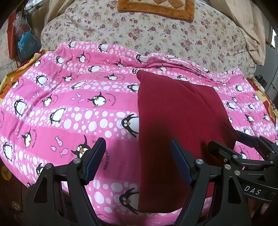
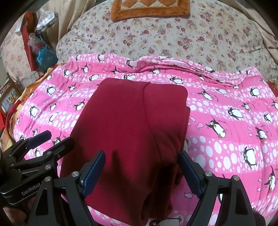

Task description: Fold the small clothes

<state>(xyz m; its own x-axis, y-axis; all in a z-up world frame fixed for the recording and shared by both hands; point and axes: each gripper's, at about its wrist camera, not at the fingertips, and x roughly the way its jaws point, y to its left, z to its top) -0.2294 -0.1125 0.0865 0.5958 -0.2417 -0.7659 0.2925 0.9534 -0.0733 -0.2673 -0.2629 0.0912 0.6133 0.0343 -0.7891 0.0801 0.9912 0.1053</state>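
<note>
A dark red garment [image 2: 132, 132] lies folded lengthwise on a pink penguin-print blanket [image 2: 217, 121]. It also shows in the left wrist view [image 1: 175, 125], right of centre. My right gripper [image 2: 141, 165] is open, its jaws wide apart above the garment's near part. My left gripper [image 1: 138, 153] is open over the garment's left edge and the blanket [image 1: 69, 104]. The right gripper shows at the right of the left wrist view [image 1: 231, 140], and the left gripper at the left of the right wrist view [image 2: 55, 137]. Neither holds anything.
A floral quilt [image 2: 173, 38] lies behind the blanket, with an orange patchwork mat [image 2: 149, 8] on it. Bags and clutter [image 2: 41, 50] stand at the far left. Beige fabric [image 1: 246, 34] hangs at the far right.
</note>
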